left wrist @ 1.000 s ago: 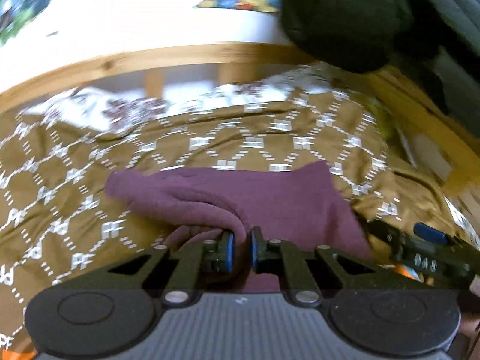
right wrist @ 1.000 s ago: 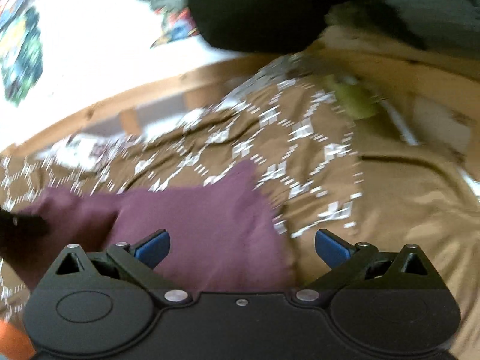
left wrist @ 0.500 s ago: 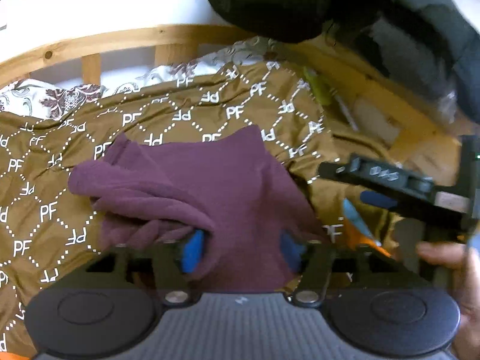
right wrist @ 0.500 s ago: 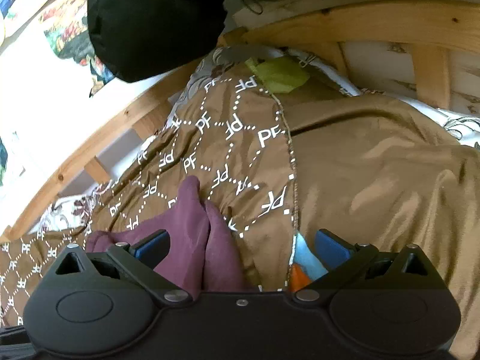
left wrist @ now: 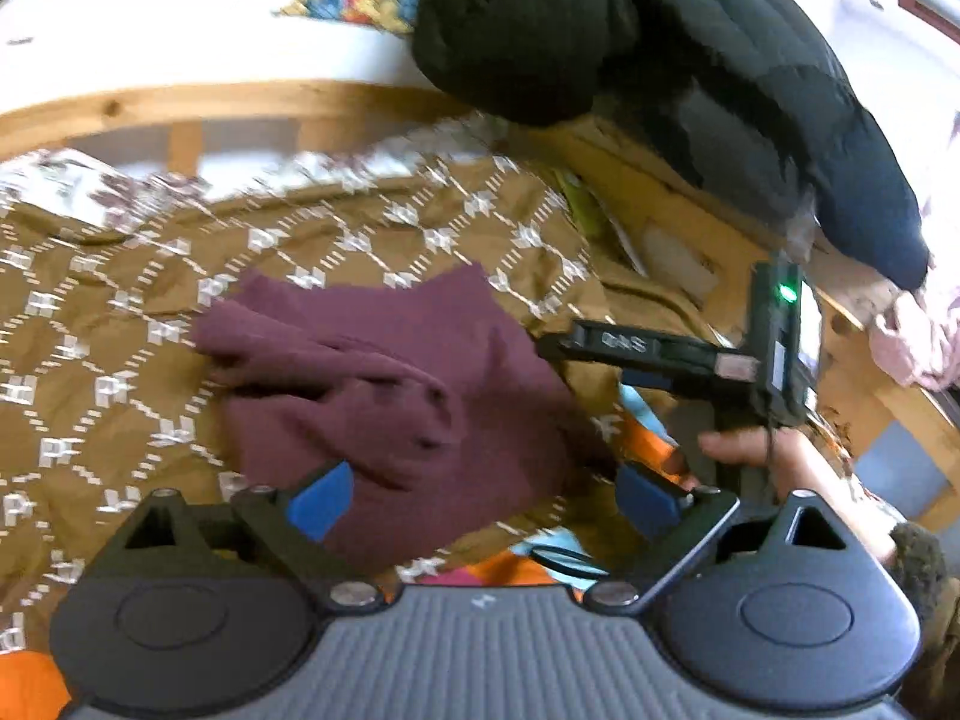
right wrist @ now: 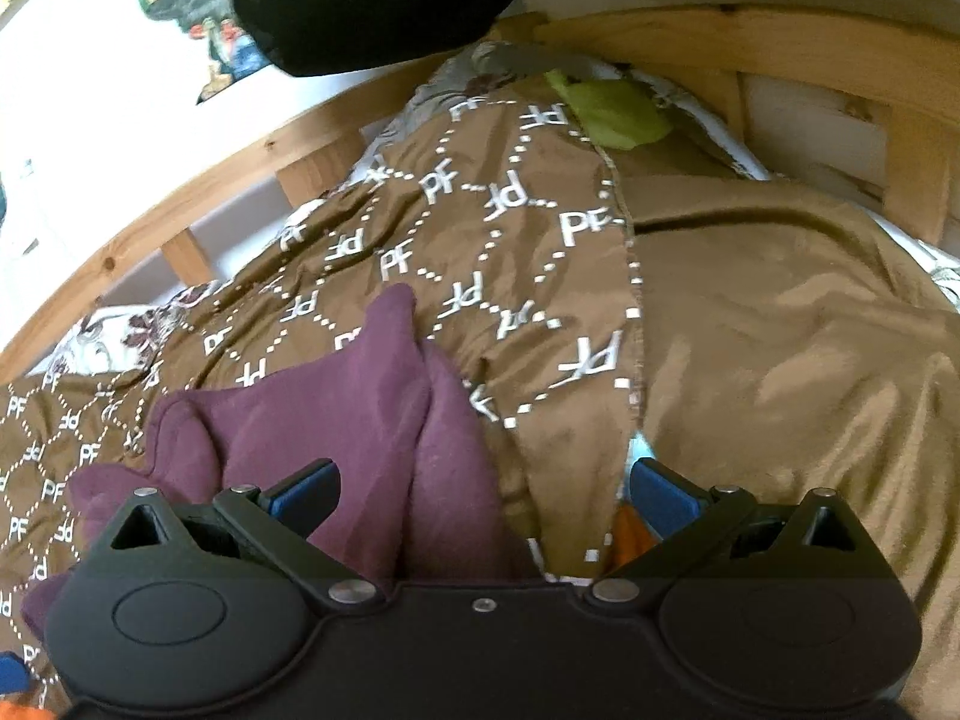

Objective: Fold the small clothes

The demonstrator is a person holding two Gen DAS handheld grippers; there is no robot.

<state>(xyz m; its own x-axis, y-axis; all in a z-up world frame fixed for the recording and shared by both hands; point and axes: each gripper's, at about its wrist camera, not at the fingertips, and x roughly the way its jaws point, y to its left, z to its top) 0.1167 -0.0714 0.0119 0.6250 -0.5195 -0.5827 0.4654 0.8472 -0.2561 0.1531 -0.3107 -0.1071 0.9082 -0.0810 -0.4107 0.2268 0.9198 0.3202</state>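
Note:
A small maroon garment [left wrist: 384,384] lies bunched and partly folded on the brown patterned bedspread [left wrist: 120,324]. My left gripper [left wrist: 483,501] is open wide and empty, just above the garment's near edge. The right gripper's body shows in the left wrist view [left wrist: 690,360], held by a hand at the garment's right side. In the right wrist view the garment [right wrist: 336,420] lies at the lower left, and my right gripper [right wrist: 483,495] is open and empty over its right edge.
A wooden bed rail [left wrist: 240,102] runs along the back. A black padded jacket [left wrist: 630,42] hangs over the far right corner. A lime green item [right wrist: 612,114] lies by the rail. Orange and blue fabric [left wrist: 636,438] shows under the bedspread's edge.
My left gripper went from shut on the maroon garment to wide open, letting it drop onto the bedspread, and pulled back. My right gripper stayed open and swung right, then back towards the garment.

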